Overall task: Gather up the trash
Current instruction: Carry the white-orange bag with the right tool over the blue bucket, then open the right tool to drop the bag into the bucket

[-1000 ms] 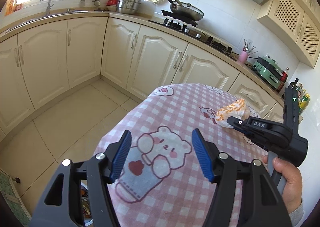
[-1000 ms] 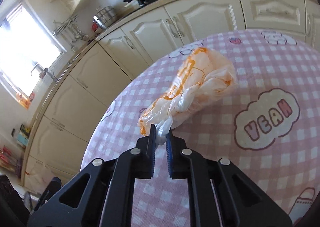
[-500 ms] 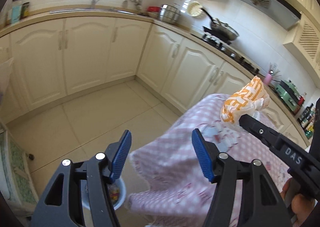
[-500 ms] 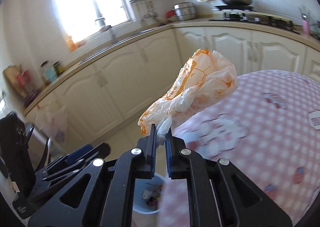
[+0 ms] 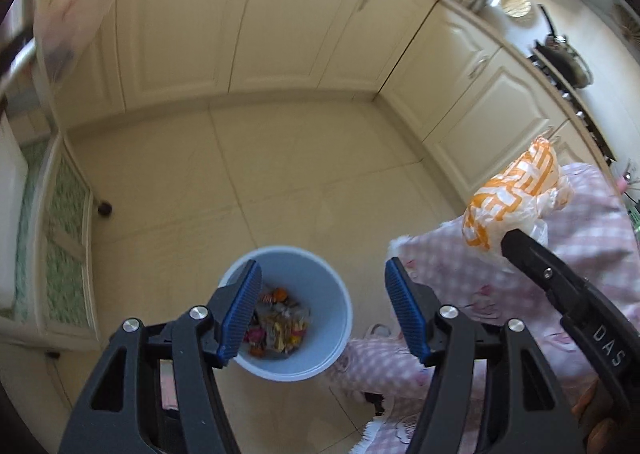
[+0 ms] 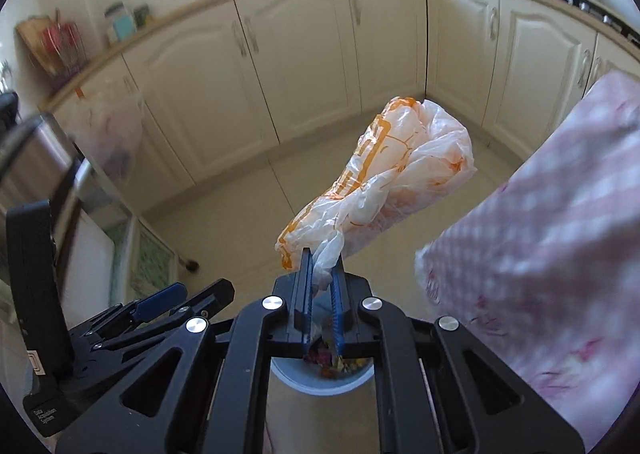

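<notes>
Now we hold the right hand-held gripper (image 6: 322,282) clamped on the twisted neck of the orange-and-white plastic bag (image 6: 384,177), whose body juts forward and up past the fingertips, off the tabletop and in the air. Directly below those fingers, in the right wrist view, the rim of the blue bin (image 6: 320,382) peeks out on the floor, with colourful scraps already inside. Our left hand-held gripper (image 5: 322,310) hangs with its blue pads spread wide and nothing between them; seen through that gap, the blue bin (image 5: 320,282) stands on the tiled floor (image 5: 280,157), just beside the drooping edge of the pink checked cloth (image 5: 520,278) that covers the tabletop.

We judge the step in hand to be the drop. To do it well, we should bring the bulk of the bag, not only its pinched neck, over the middle of the bin, tip it downward and lower it toward the rim before parting the fingers; thin plastic is light and may drift or cling to a pad. We should also keep it off the cloth edge beside the bin.

Beyond the bin, cream cabinets (image 5: 280,25) line the far walls.
</notes>
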The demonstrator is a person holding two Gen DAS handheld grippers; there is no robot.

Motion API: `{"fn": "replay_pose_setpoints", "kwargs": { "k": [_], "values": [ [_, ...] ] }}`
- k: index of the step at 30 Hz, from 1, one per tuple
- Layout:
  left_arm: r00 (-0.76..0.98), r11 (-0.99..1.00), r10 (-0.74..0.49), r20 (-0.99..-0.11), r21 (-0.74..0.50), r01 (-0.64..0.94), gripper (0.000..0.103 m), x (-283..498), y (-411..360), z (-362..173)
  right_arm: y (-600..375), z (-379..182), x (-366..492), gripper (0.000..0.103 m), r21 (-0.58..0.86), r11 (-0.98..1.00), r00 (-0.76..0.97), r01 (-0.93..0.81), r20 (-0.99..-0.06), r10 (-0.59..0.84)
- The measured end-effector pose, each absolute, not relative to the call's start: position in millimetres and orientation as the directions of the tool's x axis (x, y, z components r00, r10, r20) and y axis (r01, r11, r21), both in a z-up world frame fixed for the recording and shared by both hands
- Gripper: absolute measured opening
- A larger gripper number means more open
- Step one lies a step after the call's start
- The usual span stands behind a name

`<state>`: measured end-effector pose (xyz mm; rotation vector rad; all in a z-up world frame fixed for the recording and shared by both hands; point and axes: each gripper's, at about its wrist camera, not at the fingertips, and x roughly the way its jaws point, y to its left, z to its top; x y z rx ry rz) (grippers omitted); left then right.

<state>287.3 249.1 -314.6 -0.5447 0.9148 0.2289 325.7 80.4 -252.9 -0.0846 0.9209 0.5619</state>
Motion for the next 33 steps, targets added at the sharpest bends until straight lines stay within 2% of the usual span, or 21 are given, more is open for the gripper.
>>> {"fn": "replay_pose_setpoints", "kwargs": {
  "k": [6,11,14,22,24,25,27,29,33],
  "values": [
    [0.499,0.766,-0.077,-0.863,-0.372,-0.524,0.063,293,276,-425,112,-356,343,0.007,0.129,0.859,0.346,-0.495,-0.878,0.331],
    [0.360,0.734,-0.037,-0.932,-0.270,-0.624,0.063,285,285,-511,124,-427,356,0.007,0.124,0.870,0.247,-0.476,-0.931,0.268],
    [0.287,0.699,-0.062,-0.956,-0.247,-0.672,0.063,281,294,-552,124,-464,359,0.007,0.126,0.879,0.193,-0.459,-0.952,0.237],
    [0.186,0.633,-0.094,-0.978,-0.203,-0.747,0.062,268,311,-609,134,-513,354,0.007,0.115,0.886,0.116,-0.450,-0.976,0.186],
    [0.179,0.625,-0.116,-0.977,-0.212,-0.751,0.047,267,308,-619,135,-519,353,0.007,0.115,0.886,0.106,-0.450,-0.978,0.180],
    [0.177,0.626,-0.128,-0.976,-0.218,-0.749,0.043,268,306,-622,134,-521,352,0.007,0.115,0.885,0.103,-0.450,-0.978,0.179],
    [0.171,0.635,-0.145,-0.975,-0.224,-0.740,0.021,270,301,-629,135,-523,352,0.007,0.113,0.884,0.101,-0.453,-0.979,0.177],
    [0.180,0.645,-0.149,-0.972,-0.234,-0.727,0.017,270,298,-632,139,-526,352,0.007,0.112,0.882,0.099,-0.458,-0.979,0.176],
    [0.182,0.646,-0.151,-0.972,-0.236,-0.726,0.016,270,297,-631,145,-529,349,0.007,0.113,0.880,0.096,-0.461,-0.980,0.176]
  ]
}}
